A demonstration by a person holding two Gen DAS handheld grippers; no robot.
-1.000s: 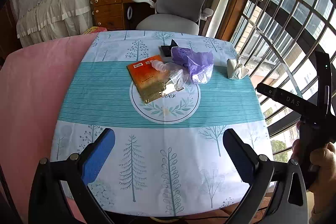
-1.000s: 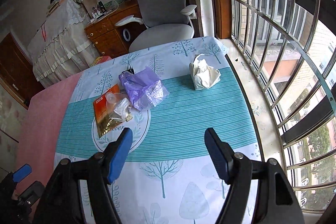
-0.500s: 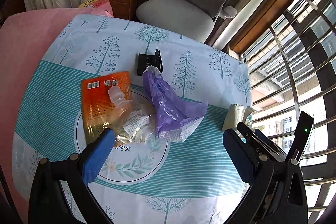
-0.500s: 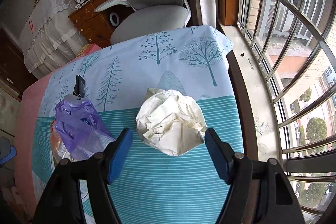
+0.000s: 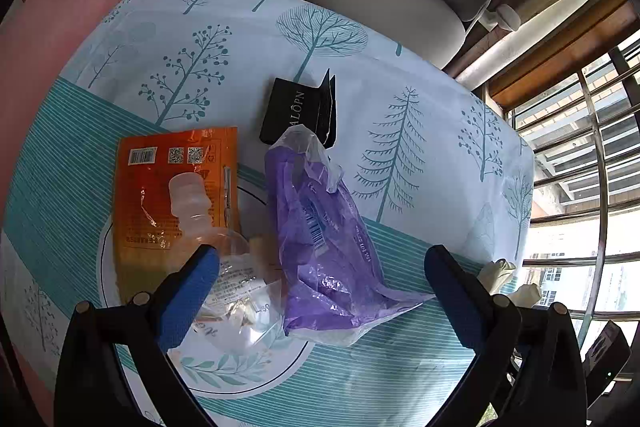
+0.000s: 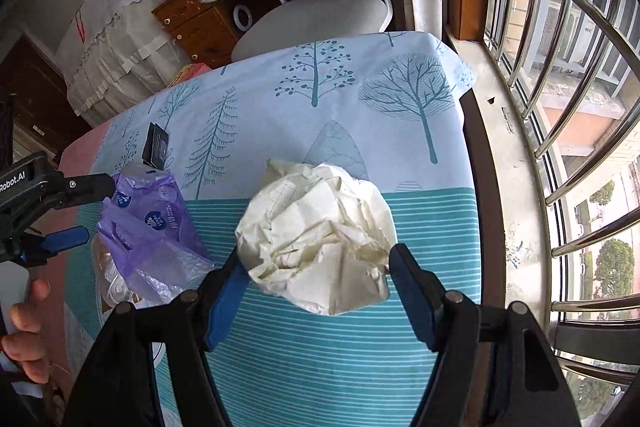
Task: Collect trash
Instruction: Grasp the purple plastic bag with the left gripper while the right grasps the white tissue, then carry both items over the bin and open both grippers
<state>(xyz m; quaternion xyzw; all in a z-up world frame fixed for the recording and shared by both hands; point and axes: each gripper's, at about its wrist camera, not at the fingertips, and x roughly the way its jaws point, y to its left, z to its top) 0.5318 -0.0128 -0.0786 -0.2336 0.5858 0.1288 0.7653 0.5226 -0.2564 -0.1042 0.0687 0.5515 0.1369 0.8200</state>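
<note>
Landmark: the tree-print blue and teal tablecloth (image 5: 420,115); all places below are read against it.
Right gripper (image 6: 316,291): jaws spread wide, nothing held. The crumpled ball of cream paper (image 6: 320,231) sits between the blue pads on the teal striped band, near the window-side edge.
Left gripper (image 5: 320,287): jaws spread wide, nothing held. The purple crinkled plastic bag (image 5: 324,247) lies between the pads by the round emblem at the cloth's centre.
Other trash: a clear squashed plastic bottle (image 5: 224,267) rests partly on a flat orange foil pouch (image 5: 172,187), touching the purple bag; a small black folded card box (image 5: 298,111) lies just beyond the bag's far end.
Step in hand: you appear to be setting both grips at once. Lower each gripper until the pads straddle the bulk, then close gently. The paper will compress; the bag is slippery, so pinch a thick fold.
Risk: the left pad may snag the bottle.
Change from half a second ago: both grippers have come closer; paper and bag loom larger, but neither has shifted.
</note>
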